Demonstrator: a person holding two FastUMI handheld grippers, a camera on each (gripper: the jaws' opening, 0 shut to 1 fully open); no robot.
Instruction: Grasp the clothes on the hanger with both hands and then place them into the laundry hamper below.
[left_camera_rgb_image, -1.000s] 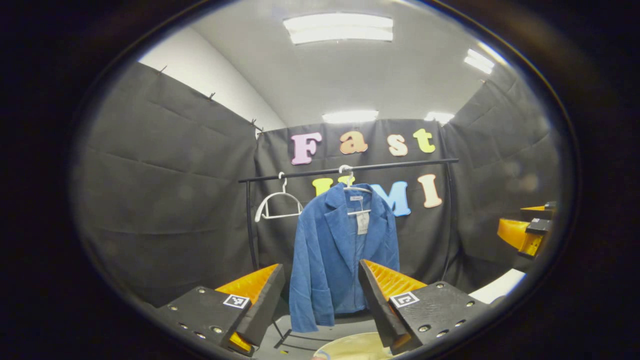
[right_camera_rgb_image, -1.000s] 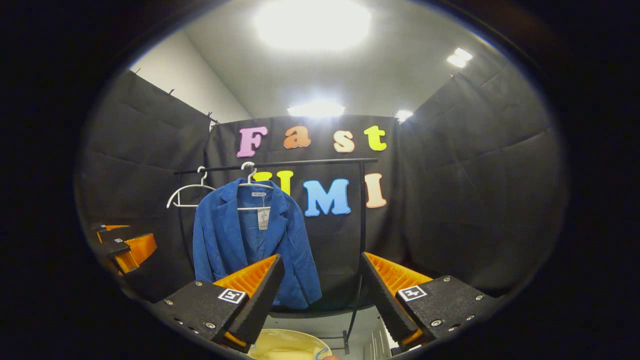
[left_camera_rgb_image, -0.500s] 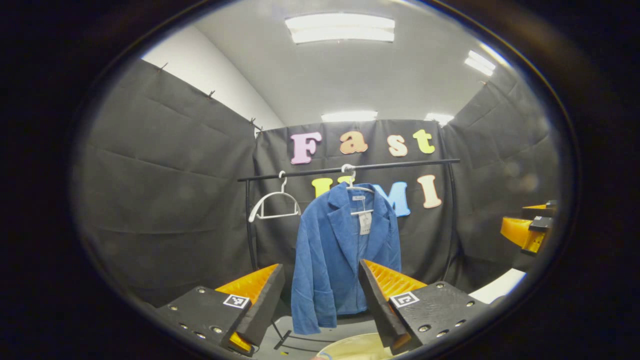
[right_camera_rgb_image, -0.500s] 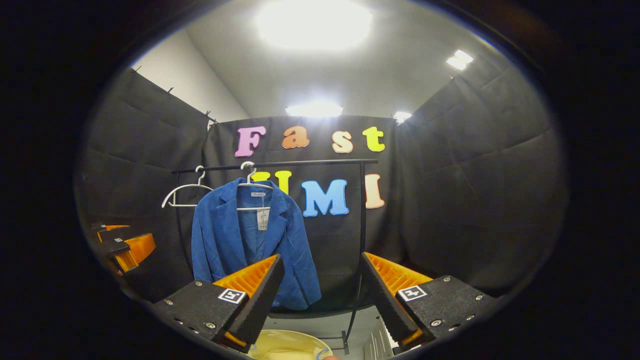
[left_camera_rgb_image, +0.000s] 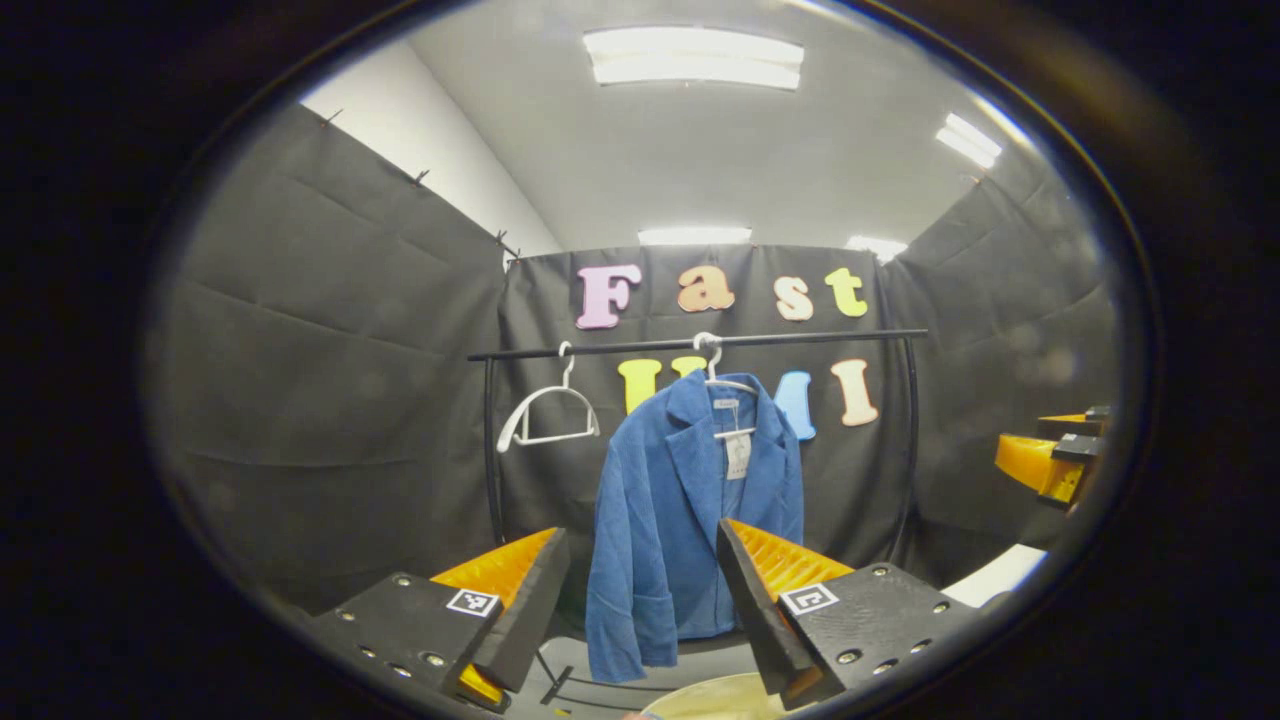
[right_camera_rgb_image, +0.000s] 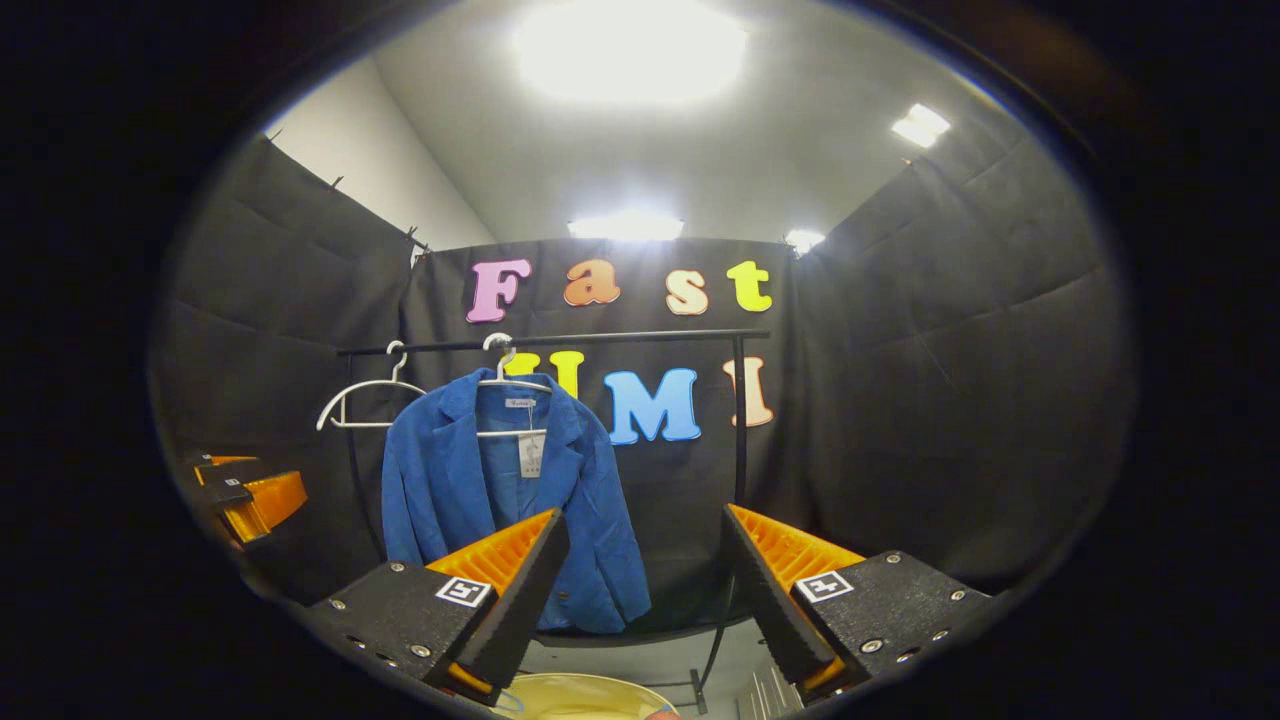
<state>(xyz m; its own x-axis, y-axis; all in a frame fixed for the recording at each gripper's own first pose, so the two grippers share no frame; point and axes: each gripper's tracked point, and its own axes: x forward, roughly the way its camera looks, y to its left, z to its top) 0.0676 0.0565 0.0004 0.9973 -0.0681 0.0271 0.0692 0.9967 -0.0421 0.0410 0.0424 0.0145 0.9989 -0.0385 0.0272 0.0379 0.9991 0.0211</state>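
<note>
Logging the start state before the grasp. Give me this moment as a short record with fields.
jacket: blue, hanging on a white hanger
rail: black bar holding that hanger and a spare hanger, which is bare
hamper: pale rim low in front, below the jacket
left gripper: open, short of the jacket
right gripper: open, short of the jacket
stage: nothing grasped yet
</note>
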